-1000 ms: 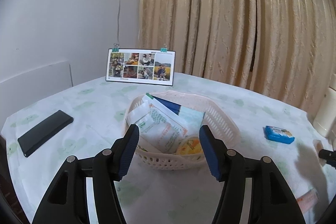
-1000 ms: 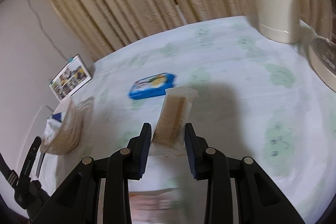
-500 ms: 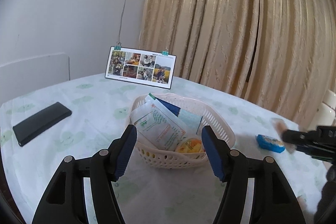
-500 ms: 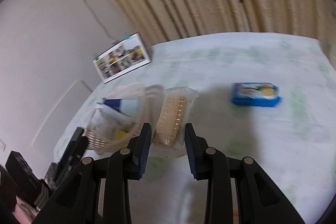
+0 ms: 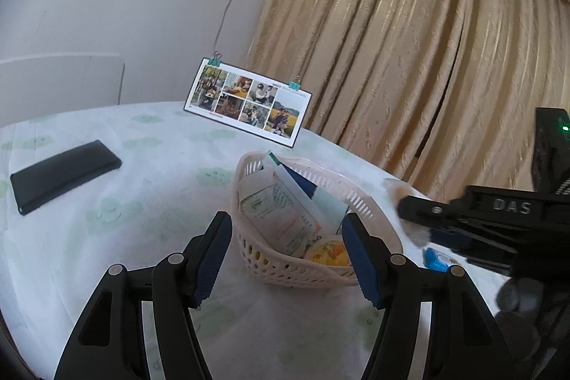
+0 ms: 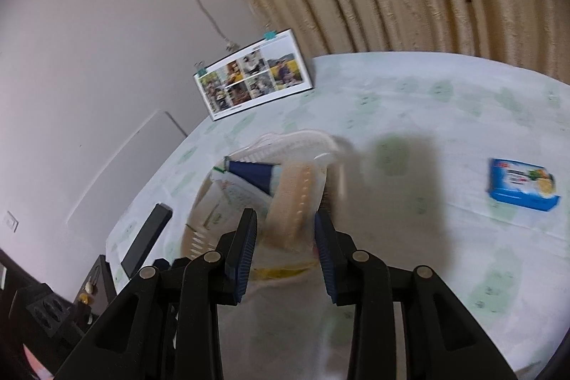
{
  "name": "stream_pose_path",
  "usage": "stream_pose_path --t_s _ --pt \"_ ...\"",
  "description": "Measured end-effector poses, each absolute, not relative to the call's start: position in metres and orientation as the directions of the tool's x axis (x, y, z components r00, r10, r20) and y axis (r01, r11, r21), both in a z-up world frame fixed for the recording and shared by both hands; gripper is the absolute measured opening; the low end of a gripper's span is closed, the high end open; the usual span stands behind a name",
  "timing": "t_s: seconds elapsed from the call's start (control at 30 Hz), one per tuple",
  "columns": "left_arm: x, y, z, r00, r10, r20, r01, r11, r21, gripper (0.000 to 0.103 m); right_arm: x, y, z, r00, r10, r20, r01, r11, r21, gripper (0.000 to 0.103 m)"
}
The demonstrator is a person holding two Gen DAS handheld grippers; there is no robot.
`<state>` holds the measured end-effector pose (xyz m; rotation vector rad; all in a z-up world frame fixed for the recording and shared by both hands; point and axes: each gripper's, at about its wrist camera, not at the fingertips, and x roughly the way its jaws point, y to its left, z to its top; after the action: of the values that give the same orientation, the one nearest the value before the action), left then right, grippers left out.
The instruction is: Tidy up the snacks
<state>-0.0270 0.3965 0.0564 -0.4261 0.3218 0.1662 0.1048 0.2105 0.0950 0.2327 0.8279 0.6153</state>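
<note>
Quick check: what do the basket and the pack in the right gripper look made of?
Basket: looks like pale moulded plastic, matte, walls pierced with slots and holes. Pack in the right gripper: likely thin clear plastic film, glossy, with tan biscuits showing through; motion blur leaves it uncertain.

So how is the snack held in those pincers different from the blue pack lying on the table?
The cracker pack has a clear wrapper showing pale biscuits; the blue pack is opaque with printed pictures. The cracker pack is pinched in the right gripper above the basket; the blue pack lies flat on the tablecloth, away from the basket. Both are small wrapped snacks, not yet in the basket.
</note>
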Motion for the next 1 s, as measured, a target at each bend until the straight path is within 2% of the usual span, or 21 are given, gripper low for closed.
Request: stream_pose_path --t_s 0.03,0.1,0.13,0.47,0.7,1.0 --pt "-0.027 0.397 0.056 0.936 0.09 -0.34 -0.225 0.896 -0.382 0.065 0.107 0.214 0.094 0.512 0.597 -0.617 -0.421 0.801 0.426 0.033" --pt "-0.029 0.397 0.056 0.936 0.087 -0.34 -0.224 0.894 -0.388 0.065 0.109 0.216 0.092 0.512 0.598 -0.617 -0.412 0.801 0.434 0.048" --pt "-0.028 0.397 0.056 0.936 0.084 -0.342 -0.223 0.894 -0.39 0.065 0.11 0.215 0.091 0.517 0.598 -0.613 -0.403 0.801 0.442 0.049" --pt "-0.029 0.394 0.057 0.933 0.082 -0.351 -0.221 0.899 -0.378 0.065 0.1 0.181 0.088 0.558 0.568 -0.605 -0.345 0.822 0.453 0.049" --pt "-0.026 0.39 0.057 0.93 0.088 -0.357 -0.224 0.906 -0.359 0.065 0.072 0.144 0.074 0.579 0.511 -0.636 -0.302 0.858 0.414 0.049" --pt "-0.026 0.387 0.057 0.932 0.102 -0.347 -0.226 0.913 -0.34 0.065 0.029 0.071 0.051 0.584 0.46 -0.669 -0.176 0.876 0.448 0.049"
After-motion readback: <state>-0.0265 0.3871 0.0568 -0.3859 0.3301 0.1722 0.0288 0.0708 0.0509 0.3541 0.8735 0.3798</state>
